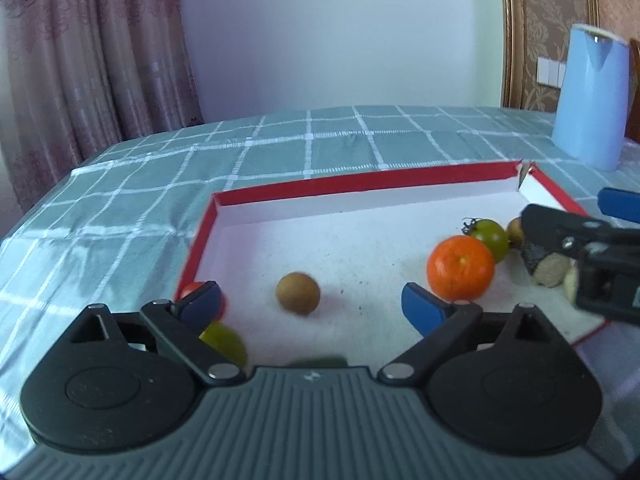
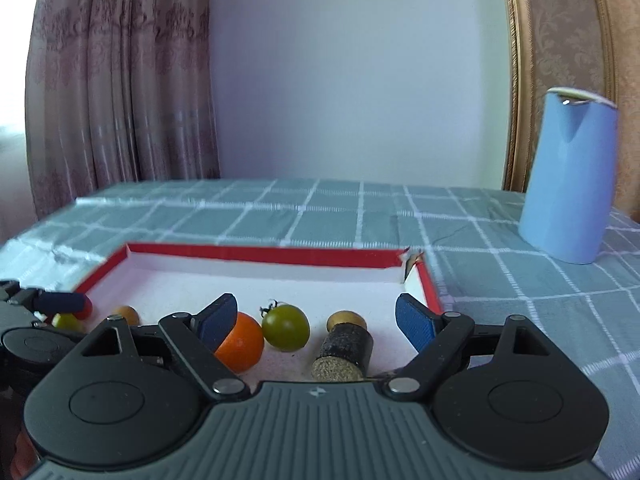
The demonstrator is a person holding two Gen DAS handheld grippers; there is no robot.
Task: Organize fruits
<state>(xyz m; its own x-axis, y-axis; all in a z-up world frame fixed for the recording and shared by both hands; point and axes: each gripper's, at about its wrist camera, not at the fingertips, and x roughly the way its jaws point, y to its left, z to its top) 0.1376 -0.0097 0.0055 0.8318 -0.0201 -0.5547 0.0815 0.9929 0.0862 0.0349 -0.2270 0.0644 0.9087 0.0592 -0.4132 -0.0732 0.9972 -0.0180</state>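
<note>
Both tongs hang spread wide and empty over a shallow red-rimmed tray on a bench draped in green checked cloth. Left tongs frame a small brown round fruit on the tray's white floor, with a red cherry tomato and a yellow-green one just behind the left finger. Right tongs frame a green tomato with its stem on, and a dark cork-like cylinder lying beside it. An orange mandarin sits touching or just beside the green tomato, partly behind the left pad. Well apart, near the bench's far right edge, stands a pale blue jug. Pink curtains hang behind.
</note>
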